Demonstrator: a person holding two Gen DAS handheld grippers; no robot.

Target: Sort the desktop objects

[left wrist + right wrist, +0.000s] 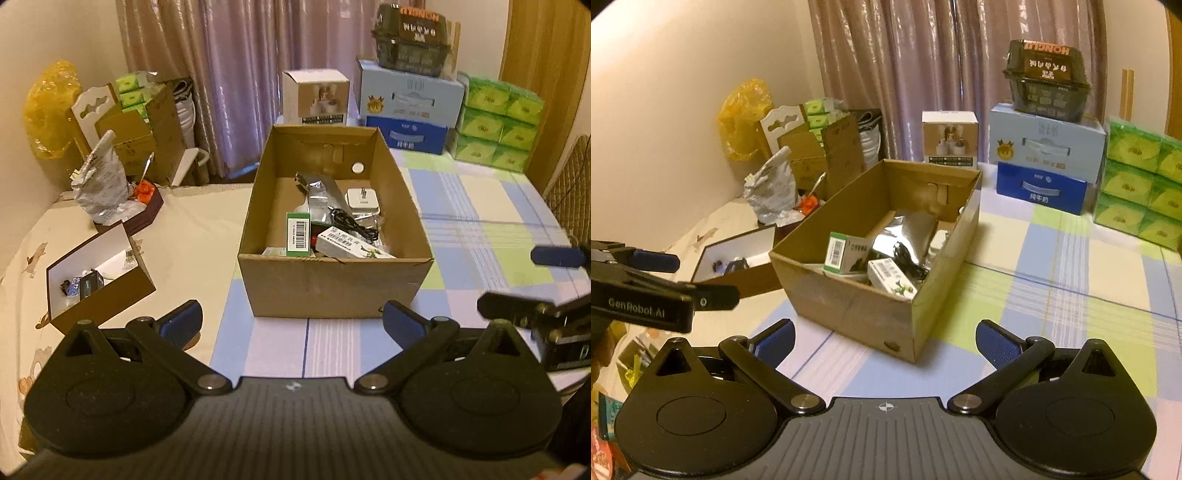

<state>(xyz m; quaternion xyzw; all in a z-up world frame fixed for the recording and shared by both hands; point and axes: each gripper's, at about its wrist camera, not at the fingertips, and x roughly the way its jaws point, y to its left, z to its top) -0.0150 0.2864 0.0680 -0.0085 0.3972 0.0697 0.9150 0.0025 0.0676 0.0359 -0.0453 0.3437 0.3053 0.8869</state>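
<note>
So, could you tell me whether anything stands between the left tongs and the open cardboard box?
Nothing visible does. The left tongs are open and empty, and only bare checked cloth lies between them and the cardboard box.

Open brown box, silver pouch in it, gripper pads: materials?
Open brown box: corrugated cardboard, matte, with creased walls and folded flaps. Silver pouch: looks like metallised foil or plastic film, mirror-shiny and wrinkled. Left gripper pads: probably blue rubber, finely textured; arms black hard plastic.
</note>
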